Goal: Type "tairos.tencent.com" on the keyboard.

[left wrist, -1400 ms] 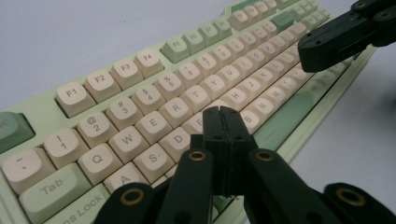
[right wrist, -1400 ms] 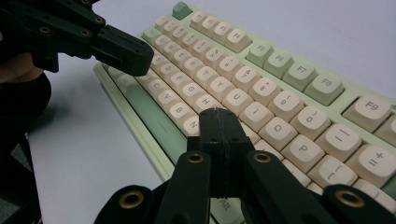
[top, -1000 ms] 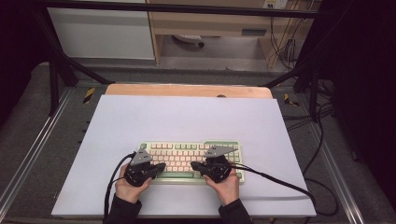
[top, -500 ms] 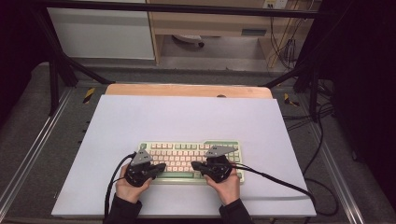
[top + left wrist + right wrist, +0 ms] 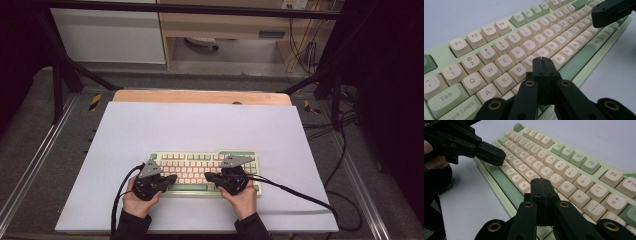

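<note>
A pale green keyboard [image 5: 200, 159] with cream keys lies on the white mat near the front edge. My left gripper [image 5: 173, 179] is held over its left half and my right gripper [image 5: 206, 176] over its right half, their tips pointing toward each other. In the left gripper view the left gripper [image 5: 543, 59] has its jaws shut and empty above the keyboard [image 5: 505, 60] near the F and G keys. The right gripper [image 5: 540, 180] is also shut and empty, close over the keyboard [image 5: 574, 160] near the M key. Whether either tip touches a key I cannot tell.
The white mat [image 5: 200, 125] covers the table, with a wooden strip [image 5: 200, 96] along its back edge. A black cable [image 5: 300, 192] trails right from the right gripper, another [image 5: 120, 195] loops left of the left hand. Metal frame rails run along both sides.
</note>
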